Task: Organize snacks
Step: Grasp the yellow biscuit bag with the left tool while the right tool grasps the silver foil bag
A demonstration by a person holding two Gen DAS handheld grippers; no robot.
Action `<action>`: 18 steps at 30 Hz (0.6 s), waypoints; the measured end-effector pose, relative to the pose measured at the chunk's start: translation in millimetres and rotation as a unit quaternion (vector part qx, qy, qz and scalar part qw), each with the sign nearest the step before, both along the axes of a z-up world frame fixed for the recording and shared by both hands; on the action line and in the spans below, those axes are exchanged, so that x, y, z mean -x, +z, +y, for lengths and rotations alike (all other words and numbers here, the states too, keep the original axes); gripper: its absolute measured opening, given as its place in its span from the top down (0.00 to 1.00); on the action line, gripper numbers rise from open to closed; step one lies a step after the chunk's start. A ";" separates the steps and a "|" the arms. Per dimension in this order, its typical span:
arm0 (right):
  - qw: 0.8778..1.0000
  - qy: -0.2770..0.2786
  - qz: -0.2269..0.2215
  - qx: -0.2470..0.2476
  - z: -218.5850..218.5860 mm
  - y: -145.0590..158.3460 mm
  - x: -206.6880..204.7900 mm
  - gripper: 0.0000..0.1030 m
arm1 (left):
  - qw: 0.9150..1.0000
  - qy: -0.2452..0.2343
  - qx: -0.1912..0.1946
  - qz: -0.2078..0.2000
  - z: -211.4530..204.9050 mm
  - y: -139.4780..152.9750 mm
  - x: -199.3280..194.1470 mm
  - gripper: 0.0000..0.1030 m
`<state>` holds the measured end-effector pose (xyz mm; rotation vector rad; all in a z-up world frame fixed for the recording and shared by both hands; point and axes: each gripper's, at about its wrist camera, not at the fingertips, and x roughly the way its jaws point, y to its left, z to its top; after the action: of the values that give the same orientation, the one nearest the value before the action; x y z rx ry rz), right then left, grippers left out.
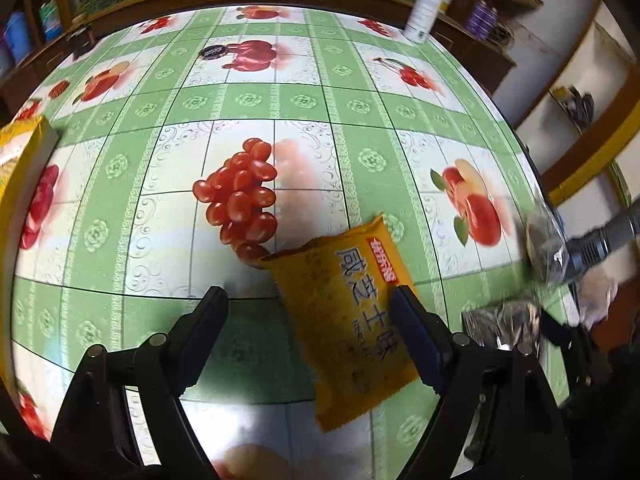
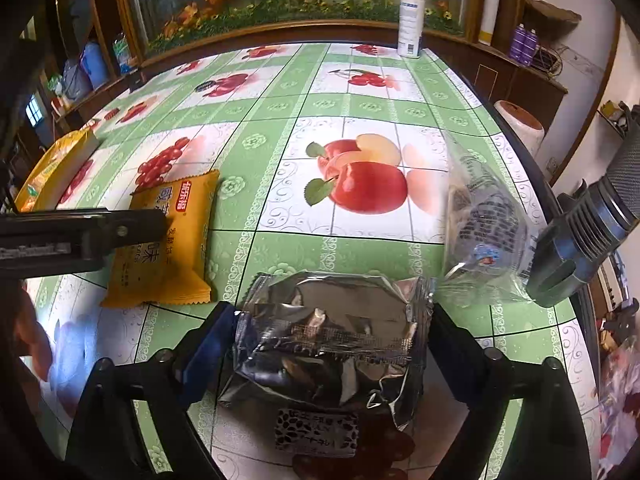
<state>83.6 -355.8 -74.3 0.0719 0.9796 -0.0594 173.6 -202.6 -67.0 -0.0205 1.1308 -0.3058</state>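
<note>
An orange snack packet (image 1: pixel 352 312) with Chinese print lies flat on the fruit-pattern tablecloth. My left gripper (image 1: pixel 310 304) is open just above the table; the packet lies by its right finger (image 1: pixel 416 344), the left finger apart from it. The packet also shows in the right wrist view (image 2: pixel 168 248), with the left gripper (image 2: pixel 100 232) over its left part. My right gripper (image 2: pixel 330 340) has a silver foil snack bag (image 2: pixel 332 340) between its fingers, both pads touching its sides. The foil bag shows in the left wrist view (image 1: pixel 504 324). A clear plastic packet (image 2: pixel 484 232) lies to its right.
A yellow box (image 2: pixel 56 168) sits at the table's left edge, also in the left wrist view (image 1: pixel 20 148). A white spray bottle (image 2: pixel 412 20) stands at the far edge. A grey flashlight (image 2: pixel 584 232) lies at the right edge. A wooden sideboard runs behind the table.
</note>
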 end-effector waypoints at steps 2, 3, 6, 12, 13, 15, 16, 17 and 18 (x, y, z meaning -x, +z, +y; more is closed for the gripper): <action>1.000 -0.004 -0.003 -0.011 -4.8 0.8 2.0 0.13 | 1.000 0.012 0.013 0.013 -2.5 -1.3 -1.2 0.18; 1.000 -0.004 -0.003 -0.012 -6.5 0.3 1.2 0.12 | 1.000 0.013 0.009 0.007 -6.0 -1.5 -1.2 0.17; 1.000 0.000 -0.003 -0.004 -4.8 -0.6 -1.2 0.11 | 1.000 0.009 0.005 0.013 -13.3 -1.5 0.7 0.17; 1.000 0.002 -0.004 0.002 -2.5 -1.4 -1.2 0.11 | 0.993 -0.032 -0.094 -0.058 -40.1 -9.5 9.0 0.08; 1.000 0.002 -0.004 0.004 -1.8 -1.6 -1.4 0.11 | 0.993 -0.042 -0.091 -0.068 -39.4 -10.8 10.0 0.08; 1.000 0.003 -0.003 0.009 -0.8 -1.0 -1.0 0.16 | 0.993 -0.055 -0.080 -0.065 -29.6 -11.6 9.1 0.11; 1.000 0.002 -0.004 0.006 -1.1 -0.5 0.0 0.18 | 0.993 -0.061 -0.077 -0.068 -21.1 -10.6 9.7 0.22; 1.000 0.000 -0.007 0.001 -2.2 0.3 1.4 0.24 | 0.992 -0.063 -0.076 -0.075 -12.8 -8.0 10.6 0.31; 1.000 -0.003 -0.010 -0.002 -4.0 1.2 2.8 0.25 | 0.992 -0.064 -0.082 -0.076 -6.6 -6.1 11.5 0.33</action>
<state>80.8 -359.8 -73.2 0.0791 0.9593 -0.0609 162.2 -209.2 -73.1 0.2176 1.0034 -0.3229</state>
